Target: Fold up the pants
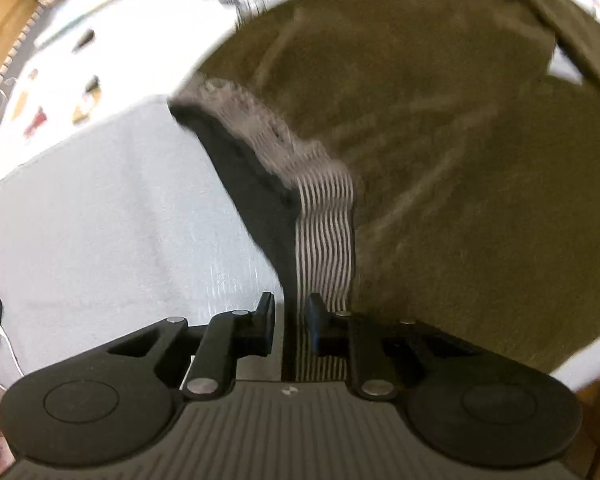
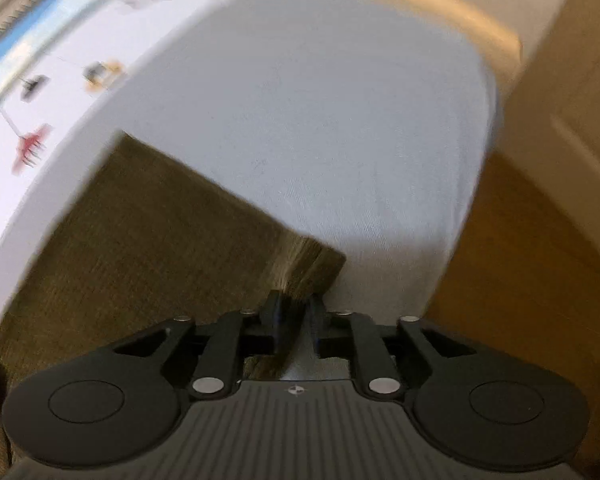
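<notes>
The pants [image 1: 440, 160] are olive-brown with a black and white striped waistband [image 1: 326, 240] and a dark inner lining. In the left wrist view my left gripper [image 1: 290, 312] is shut on the waistband, which runs up and away from the fingers, with the brown cloth spreading to the right. In the right wrist view my right gripper [image 2: 296, 312] is shut on a corner of the brown pants [image 2: 140, 240], at a stitched hem edge [image 2: 308, 264]. The cloth stretches left from the fingers over the white sheet [image 2: 320, 120]. Both views are blurred by motion.
The pants lie over a white sheet [image 1: 100, 220] on a bed. A printed cloth with small pictures [image 2: 32, 144] lies at the far left. Wooden floor [image 2: 520, 260] and a beige wall or door [image 2: 572, 80] are to the right of the bed edge.
</notes>
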Available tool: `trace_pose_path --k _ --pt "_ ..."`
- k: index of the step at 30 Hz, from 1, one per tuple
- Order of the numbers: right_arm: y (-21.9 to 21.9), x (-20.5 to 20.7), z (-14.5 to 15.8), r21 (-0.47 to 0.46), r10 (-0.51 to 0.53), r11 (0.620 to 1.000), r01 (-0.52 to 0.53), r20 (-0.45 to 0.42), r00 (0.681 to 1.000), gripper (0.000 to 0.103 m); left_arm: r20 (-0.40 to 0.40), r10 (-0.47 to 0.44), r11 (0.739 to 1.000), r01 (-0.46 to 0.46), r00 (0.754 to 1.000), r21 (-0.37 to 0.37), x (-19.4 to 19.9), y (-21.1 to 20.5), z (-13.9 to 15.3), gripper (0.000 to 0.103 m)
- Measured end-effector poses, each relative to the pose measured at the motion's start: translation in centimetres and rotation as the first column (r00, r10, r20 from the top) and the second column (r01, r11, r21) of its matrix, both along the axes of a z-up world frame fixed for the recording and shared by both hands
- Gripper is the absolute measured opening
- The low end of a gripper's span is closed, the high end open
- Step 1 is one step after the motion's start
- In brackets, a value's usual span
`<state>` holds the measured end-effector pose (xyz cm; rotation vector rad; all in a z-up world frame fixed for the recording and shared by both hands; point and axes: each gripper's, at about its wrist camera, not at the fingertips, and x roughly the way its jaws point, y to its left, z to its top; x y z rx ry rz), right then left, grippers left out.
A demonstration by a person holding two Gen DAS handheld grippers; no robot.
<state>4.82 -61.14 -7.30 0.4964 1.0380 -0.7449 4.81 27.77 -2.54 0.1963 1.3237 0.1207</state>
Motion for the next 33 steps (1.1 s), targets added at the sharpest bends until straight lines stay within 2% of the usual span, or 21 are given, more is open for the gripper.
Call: trace_pose_path --k 2,4,6,7,10,13,14,16,17,19,21,22,24,26,29,30,31,32,33 --pt "2.4 0.8 2.1 -0.126 0.105 0.987 -0.098 0.047 0.993 0.027 0.082 -0.009 1.000 0.008 0.997 0.014 0.4 -0.9 1.5 0.020" --pt "4.9 1.8 3.7 -0.215 0.229 0.955 -0.202 0.108 0.967 0.030 0.160 0.001 1.000 0.000 0.987 -0.007 1.2 -2.0 3.0 0.020" --pt "8.3 3.0 5.0 -0.313 0.390 0.890 -0.332 0.142 0.910 0.030 0.210 0.010 1.000 -0.004 0.978 -0.029 2.2 -3.3 4.0 0.021" --pt "10.0 3.5 5.4 -0.347 0.470 0.850 -0.396 0.160 0.868 0.030 0.231 0.009 0.999 0.000 0.973 -0.039 3.0 -4.0 4.4 0.021" --pt "16.5 4.4 5.8 -0.435 0.746 0.642 -0.631 0.166 0.645 0.030 0.272 0.004 0.998 0.013 0.962 -0.062 4.9 -6.6 5.3 0.022" --pt "22.7 4.2 5.0 -0.454 0.916 0.399 -0.797 0.160 0.367 0.030 0.309 -0.001 0.996 0.029 0.951 -0.087 6.6 -10.0 6.2 0.022" --pt "25.1 3.7 4.3 -0.452 0.958 0.287 -0.845 0.140 0.251 0.030 0.319 -0.002 0.995 0.034 0.948 -0.095 7.7 -11.3 6.3 0.022" --pt "28.5 3.1 2.9 -0.450 0.994 0.100 -0.888 0.077 0.073 0.030 0.341 -0.012 0.991 0.057 0.940 -0.123 9.1 -13.8 6.4 0.022" --pt "30.0 2.8 2.1 -0.440 0.999 0.015 -0.898 0.049 -0.007 0.030 0.348 -0.022 0.988 0.073 0.937 -0.133 9.7 -14.9 6.4 0.022" --pt "32.9 2.5 1.3 -0.413 0.990 -0.126 -0.902 0.000 -0.138 0.033 0.355 -0.056 0.981 0.117 0.933 -0.152 10.7 -17.3 6.1 0.022" --pt "35.3 2.4 0.2 -0.385 0.966 -0.252 -0.888 -0.051 -0.252 0.044 0.357 -0.094 0.971 0.165 0.929 -0.173 11.8 -19.4 5.7 0.022" --pt "36.1 2.2 -0.3 -0.363 0.954 -0.296 -0.884 -0.060 -0.294 0.047 0.348 -0.106 0.961 0.185 0.932 -0.203 12.6 -20.5 5.3 0.022" --pt "38.4 1.0 -1.2 -0.334 0.933 -0.359 -0.872 -0.092 -0.349 0.052 0.321 -0.118 0.942 0.209 0.940 -0.263 14.5 -22.1 3.8 0.032" --pt "39.2 1.4 -1.9 -0.323 0.912 -0.409 -0.853 -0.140 -0.385 0.053 0.302 -0.143 0.929 0.233 0.942 -0.288 15.6 -23.5 2.7 0.047" --pt "39.5 2.0 -2.7 -0.312 0.895 -0.447 -0.839 -0.170 -0.413 0.056 0.268 -0.197 0.927 0.268 0.943 -0.261 17.1 -25.6 0.8 0.058" --pt "39.3 2.2 -2.6 -0.308 0.893 -0.450 -0.838 -0.162 -0.420 0.058 0.259 -0.208 0.929 0.273 0.943 -0.251 17.4 -26.0 0.1 0.058" --pt "39.1 2.6 -2.4 -0.298 0.894 -0.448 -0.843 -0.142 -0.425 0.056 0.246 -0.217 0.931 0.276 0.945 -0.238 17.9 -26.4 -0.6 0.058" --pt "38.9 2.9 -2.3 -0.285 0.895 -0.446 -0.849 -0.116 -0.431 0.046 0.225 -0.225 0.935 0.275 0.948 -0.225 18.4 -26.8 -1.4 0.058" --pt "38.5 3.4 -1.9 -0.271 0.898 -0.438 -0.857 -0.084 -0.432 0.030 0.202 -0.232 0.938 0.274 0.951 -0.213 19.0 -27.0 -2.2 0.058"
